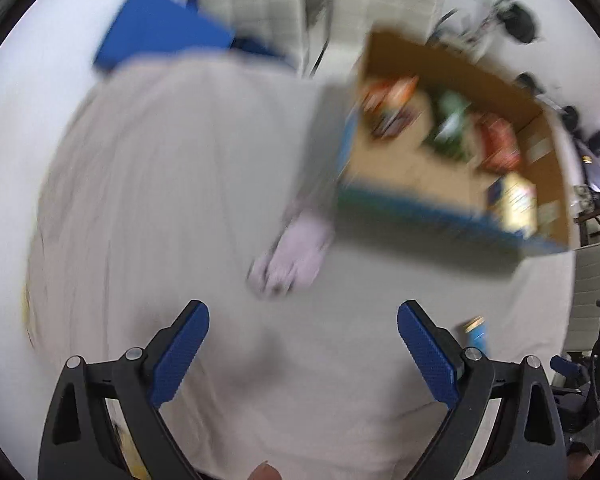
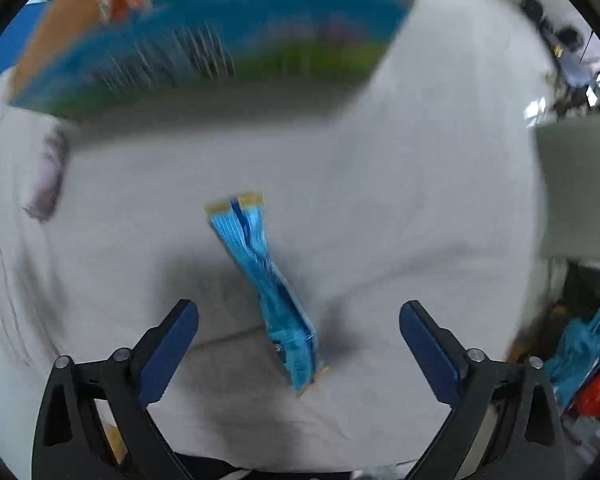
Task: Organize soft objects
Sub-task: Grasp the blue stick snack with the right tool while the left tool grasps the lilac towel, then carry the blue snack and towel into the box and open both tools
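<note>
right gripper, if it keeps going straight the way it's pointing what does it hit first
Most likely the blue snack packet, which lies between the open fingers of the right gripper on the grey cloth. The printed cardboard box sits farther ahead, though blur makes depth uncertain.

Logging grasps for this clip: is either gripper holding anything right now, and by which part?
Nothing is held. The left gripper is open over the cloth; the right gripper is open around the blue packet, pads clear of it.
</note>
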A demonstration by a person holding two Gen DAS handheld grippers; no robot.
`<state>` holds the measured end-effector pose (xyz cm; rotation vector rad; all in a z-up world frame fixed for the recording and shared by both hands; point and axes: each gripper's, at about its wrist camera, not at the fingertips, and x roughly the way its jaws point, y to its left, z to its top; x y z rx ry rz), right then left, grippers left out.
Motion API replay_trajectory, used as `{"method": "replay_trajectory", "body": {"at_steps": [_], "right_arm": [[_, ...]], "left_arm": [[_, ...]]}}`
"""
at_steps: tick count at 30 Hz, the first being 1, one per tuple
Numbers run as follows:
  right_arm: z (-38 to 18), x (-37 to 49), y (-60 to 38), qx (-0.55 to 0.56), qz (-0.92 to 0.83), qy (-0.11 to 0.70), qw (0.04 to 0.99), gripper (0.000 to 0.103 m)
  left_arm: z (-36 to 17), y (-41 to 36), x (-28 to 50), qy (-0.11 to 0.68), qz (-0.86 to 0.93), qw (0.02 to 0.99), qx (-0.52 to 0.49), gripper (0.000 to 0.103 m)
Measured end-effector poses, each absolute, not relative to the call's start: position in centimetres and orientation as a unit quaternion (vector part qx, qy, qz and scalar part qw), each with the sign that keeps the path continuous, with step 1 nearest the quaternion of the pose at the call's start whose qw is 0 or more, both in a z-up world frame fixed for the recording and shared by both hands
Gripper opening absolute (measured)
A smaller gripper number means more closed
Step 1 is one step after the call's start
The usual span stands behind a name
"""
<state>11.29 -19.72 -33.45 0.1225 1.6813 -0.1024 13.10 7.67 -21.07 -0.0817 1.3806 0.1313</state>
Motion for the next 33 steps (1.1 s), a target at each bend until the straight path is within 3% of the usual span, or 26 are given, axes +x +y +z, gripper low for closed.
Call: {"method": "replay_trajectory", "body": {"at_steps": [7,9,11,14,19,21,23,25,28,33], "right_arm": [[-39.9,10.0,-18.8,0.064,-0.048,0.776,0.626,0.074],[-39.4,10.4,-18.3,0.050,-0.051,0.765,0.641,0.062],[-39.0,10.8,-18.0,0.048,-0.055,0.763,0.642,0.034],[-38.5,11.6,-18.0,0.059,-0.060,0.762,0.642,0.021],[-37.6,12.6,-18.3,0.078,-0.059,0.758,0.645,0.017],[-37.2,13.0,-18.4,0.081,-0.057,0.758,0.645,0.017],[-37.0,13.4,-18.6,0.083,-0.057,0.756,0.647,0.017],[-37.0,13.5,-18.7,0.089,-0.055,0.757,0.645,0.017],[-36.7,13.3,-18.5,0.091,-0.046,0.758,0.644,0.017],[-35.5,13.5,-19.1,0.090,-0.023,0.755,0.649,0.015]], "left_arm": [[-27.4,10.2,13.4,0.676,0.086,0.730,-0.042,0.097],[-28.0,10.1,14.7,0.675,0.079,0.733,-0.026,0.097],[-28.8,9.7,16.3,0.679,0.073,0.731,-0.010,0.097],[-30.2,9.1,18.5,0.687,0.057,0.724,0.004,0.097],[-33.9,7.6,21.6,0.713,0.030,0.700,0.032,0.097],[-35.0,7.1,22.1,0.719,0.020,0.693,0.037,0.087],[-36.0,6.5,22.2,0.728,0.008,0.684,0.042,0.056],[-36.7,6.1,22.0,0.734,0.003,0.678,0.045,0.045],[-36.4,6.0,20.8,0.725,0.003,0.688,0.039,0.036],[-35.4,6.3,18.1,0.717,0.008,0.697,0.013,0.034]]}}
